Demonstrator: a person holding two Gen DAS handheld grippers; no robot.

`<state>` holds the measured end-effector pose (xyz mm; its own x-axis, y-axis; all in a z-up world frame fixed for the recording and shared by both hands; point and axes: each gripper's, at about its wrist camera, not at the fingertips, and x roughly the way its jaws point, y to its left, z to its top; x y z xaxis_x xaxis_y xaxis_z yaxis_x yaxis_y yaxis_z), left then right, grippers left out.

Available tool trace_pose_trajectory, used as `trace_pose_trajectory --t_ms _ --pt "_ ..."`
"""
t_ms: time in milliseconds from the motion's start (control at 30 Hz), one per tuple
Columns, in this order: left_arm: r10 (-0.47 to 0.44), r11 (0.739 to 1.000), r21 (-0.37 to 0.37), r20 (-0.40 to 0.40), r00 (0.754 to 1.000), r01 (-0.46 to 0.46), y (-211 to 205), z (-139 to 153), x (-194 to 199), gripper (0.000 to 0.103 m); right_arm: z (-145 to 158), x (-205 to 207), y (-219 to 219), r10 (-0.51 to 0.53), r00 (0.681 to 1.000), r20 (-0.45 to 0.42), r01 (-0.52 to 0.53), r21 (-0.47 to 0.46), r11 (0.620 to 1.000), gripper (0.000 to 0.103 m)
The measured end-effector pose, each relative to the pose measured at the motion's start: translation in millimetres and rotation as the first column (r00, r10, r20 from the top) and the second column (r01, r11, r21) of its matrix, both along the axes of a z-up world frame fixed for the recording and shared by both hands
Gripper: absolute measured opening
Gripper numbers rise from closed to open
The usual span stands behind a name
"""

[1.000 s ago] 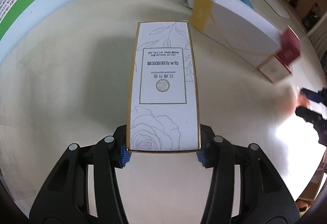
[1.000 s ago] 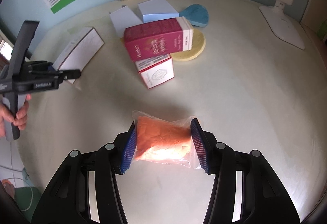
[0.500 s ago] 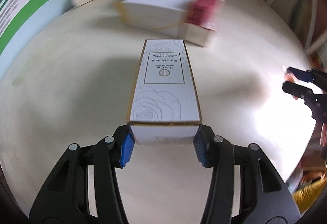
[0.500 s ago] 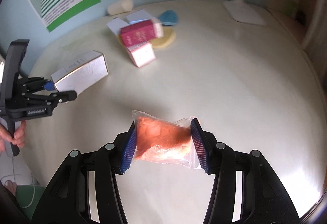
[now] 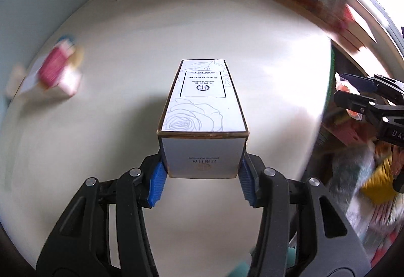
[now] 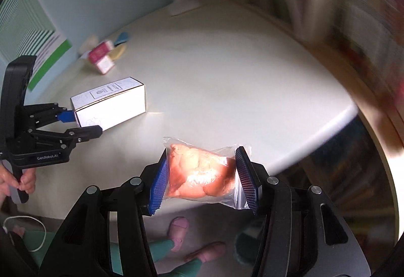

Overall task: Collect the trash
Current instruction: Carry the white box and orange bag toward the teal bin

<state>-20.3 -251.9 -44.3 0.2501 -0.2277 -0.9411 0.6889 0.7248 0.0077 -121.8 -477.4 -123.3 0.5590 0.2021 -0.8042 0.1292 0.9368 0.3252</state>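
Two grippers over one round pale worktop [image 6: 227, 70]. Left gripper [image 5: 202, 173]: jaws clamped on white rose-print carton [image 5: 202, 110], held above worktop's middle. Right gripper [image 6: 202, 176]: jaws clamped on clear bag of orange stuff [image 6: 202, 173], at worktop's near edge. Red-and-white boxes [image 6: 101, 59] lie at worktop's far side.

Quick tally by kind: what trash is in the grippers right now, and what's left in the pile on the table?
Held boxes: 1, white box in left gripper
Held bags: 1, orange bag in right gripper
Pile: too blurred to count
Total held: 2
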Motion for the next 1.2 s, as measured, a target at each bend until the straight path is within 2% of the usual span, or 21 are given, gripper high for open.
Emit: trace_pose_trajectory --t_ms 167,300,400,467,500,600,800,867,1033,1200 --pt "-0.177 0.984 -0.017 -0.002 0.984 0.177 -63.1 1.0 -40.6 0.047 -9.8 -79.0 -39.8 -0.155 0.988 -0.026 0.155 0.001 0.988 0.052" --pt "-0.318 0.948 -0.013 -0.007 0.948 0.318 -110.1 -3.3 -88.9 0.047 -22.7 -138.5 -61.5 -0.283 0.957 -0.056 0.284 0.018 0.959 0.052" --pt "-0.427 0.904 0.0 -0.02 0.904 0.427 -140.1 -12.1 -127.3 0.047 -33.2 -183.5 -71.5 -0.367 0.927 -0.08 0.371 0.039 0.928 0.052" --pt "-0.498 0.867 0.004 -0.038 0.866 0.498 -159.7 -20.8 -155.2 0.047 -39.7 -209.2 -74.6 -0.411 0.906 -0.097 0.417 0.044 0.908 0.052" --pt "-0.514 0.857 0.011 -0.047 0.856 0.515 -158.0 -23.2 -162.0 0.047 -43.5 -223.5 -75.2 -0.435 0.894 -0.107 0.441 0.052 0.896 0.052" --pt "-0.583 0.808 0.031 -0.103 0.806 0.588 -169.9 -42.5 -193.6 0.047 -55.7 -259.0 -76.4 -0.491 0.86 -0.136 0.503 0.073 0.861 0.052" --pt "-0.669 0.726 0.076 -0.153 0.727 0.684 -184.3 -66.5 -246.6 0.047 -80.2 -303.5 -76.6 -0.557 0.81 -0.184 0.58 0.116 0.806 0.052" --pt "-0.683 0.709 0.087 -0.162 0.712 0.7 -186.9 -72.1 -255.8 0.047 -86.8 -310.6 -76.8 -0.566 0.801 -0.194 0.593 0.127 0.795 0.052" --pt "-0.704 0.679 0.11 -0.186 0.686 0.726 -196.3 -83.8 -271.2 0.047 -101.8 -319.7 -77.8 -0.572 0.79 -0.222 0.607 0.153 0.78 0.052" --pt "-0.712 0.661 0.128 -0.204 0.672 0.739 -204.9 -95.3 -279.0 0.047 -118.3 -318.9 -82.5 -0.561 0.79 -0.247 0.607 0.183 0.774 0.052"
